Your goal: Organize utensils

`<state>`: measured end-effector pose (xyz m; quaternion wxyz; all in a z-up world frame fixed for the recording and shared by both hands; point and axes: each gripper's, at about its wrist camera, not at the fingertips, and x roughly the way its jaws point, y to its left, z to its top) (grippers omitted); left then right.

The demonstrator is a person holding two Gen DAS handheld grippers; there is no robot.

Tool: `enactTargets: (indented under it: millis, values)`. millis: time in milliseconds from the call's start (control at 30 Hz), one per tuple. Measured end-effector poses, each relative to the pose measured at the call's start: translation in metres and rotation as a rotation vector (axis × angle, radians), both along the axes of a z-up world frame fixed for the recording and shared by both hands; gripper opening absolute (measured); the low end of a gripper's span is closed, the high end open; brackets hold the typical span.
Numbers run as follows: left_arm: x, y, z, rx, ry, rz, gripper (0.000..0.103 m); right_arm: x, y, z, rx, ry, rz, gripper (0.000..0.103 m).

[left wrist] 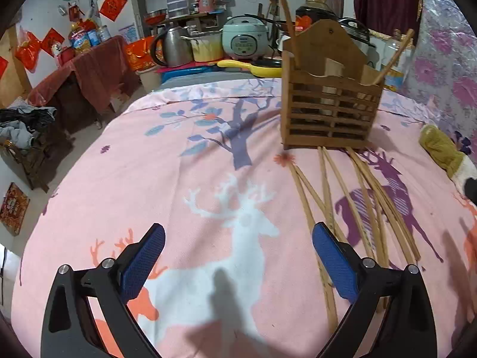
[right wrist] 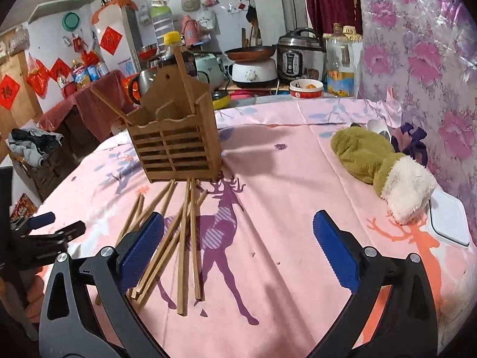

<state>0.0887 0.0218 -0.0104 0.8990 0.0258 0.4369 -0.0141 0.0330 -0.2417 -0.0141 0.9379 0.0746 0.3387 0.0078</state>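
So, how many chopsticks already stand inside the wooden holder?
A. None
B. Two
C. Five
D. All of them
B: two chopsticks lean out of the top of the wooden holder, one at each end, while the loose chopsticks lie in a pile on the cloth in front of it.

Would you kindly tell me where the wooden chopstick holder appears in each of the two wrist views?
Left wrist: wooden chopstick holder stands upper right of centre.
Right wrist: the holder stands upper left of centre.
Shared landmark: the loose chopsticks lying on the cloth just in front of it.
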Motion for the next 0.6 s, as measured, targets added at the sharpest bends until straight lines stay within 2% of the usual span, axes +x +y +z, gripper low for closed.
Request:
enactTargets:
  millis: [133, 233, 300, 400, 467, 600]
  values:
    - [0.003, -0.008, -0.007, -0.002, 0.033, -0.035, 0.097, 0.003, 0.001, -0.004, -0.014, 0.019, -0.01, 0.097]
    - [0.001, -0.016, -0.007, -0.046, 0.04, -0.083, 0.097, 0.002, -0.003, -0.003, -0.001, 0.018, -0.023, 0.097]
    - [-0.003, -0.021, -0.004, -0.064, 0.021, -0.113, 0.091, 0.003, -0.005, -0.004, 0.011, 0.022, -0.027, 0.097]
    - [-0.006, -0.032, -0.005, -0.08, 0.029, -0.172, 0.07, 0.005, -0.009, -0.005, 0.028, 0.031, -0.037, 0.097]
    - [-0.006, -0.038, -0.009, -0.087, 0.051, -0.203, 0.052, 0.005, -0.01, -0.006, 0.034, 0.035, -0.039, 0.097]
    - [-0.007, -0.053, -0.018, -0.076, 0.086, -0.262, 0.037, 0.007, -0.01, -0.007, 0.03, 0.039, -0.041, 0.097]
